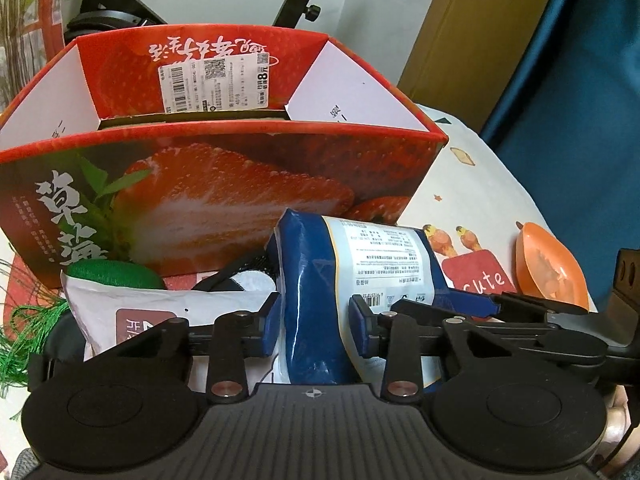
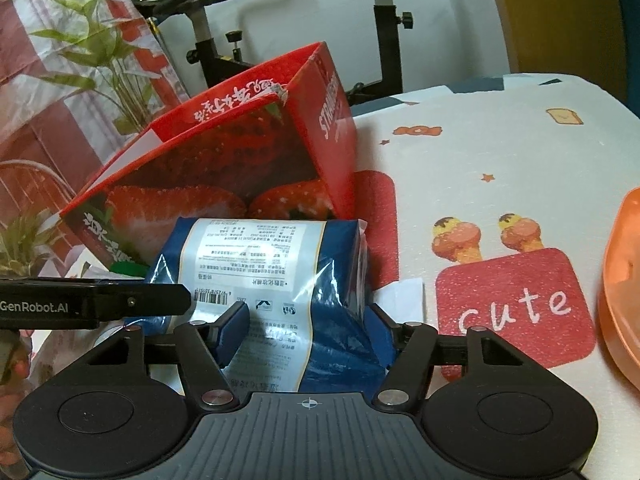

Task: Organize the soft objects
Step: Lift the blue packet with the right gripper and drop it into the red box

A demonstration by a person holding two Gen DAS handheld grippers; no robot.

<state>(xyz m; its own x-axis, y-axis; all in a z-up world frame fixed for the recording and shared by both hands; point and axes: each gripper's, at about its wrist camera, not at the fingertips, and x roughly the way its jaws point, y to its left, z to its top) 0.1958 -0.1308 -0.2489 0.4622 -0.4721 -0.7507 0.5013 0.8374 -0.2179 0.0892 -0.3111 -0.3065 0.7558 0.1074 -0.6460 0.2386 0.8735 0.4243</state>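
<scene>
The blue bag [image 1: 320,296] is seen closest, between the fingers of the left gripper [image 1: 314,322]. It is pinched by that gripper on one end, with both blue pads pressed into its soft sides. The same blue bag [image 2: 280,280] is pinched on its other end by the right gripper [image 2: 308,324], so it is held from both sides at once. It sits low, just in front of the red box [image 1: 216,184], near the tablecloth [image 1: 472,196]; whether it touches the cloth cannot be told.

The step in hand is judged to be moving the bag into the box. To do it well, the bag should be lifted by both grippers together and kept level, so it does not sag or twist. It should be raised above the near wall of the box before being pushed forward. The squeeze should be kept gentle, since the bag is soft and could be crushed.

Some things are shown only in the left view: the open inside of the box, a white pack [image 1: 132,308], a green round thing [image 1: 116,276] and green string [image 1: 28,340]. A plant [image 2: 92,40] and the narrow end of the red box [image 2: 332,128] are shown only in the right view. An orange dish [image 1: 550,268] is seen in both.
</scene>
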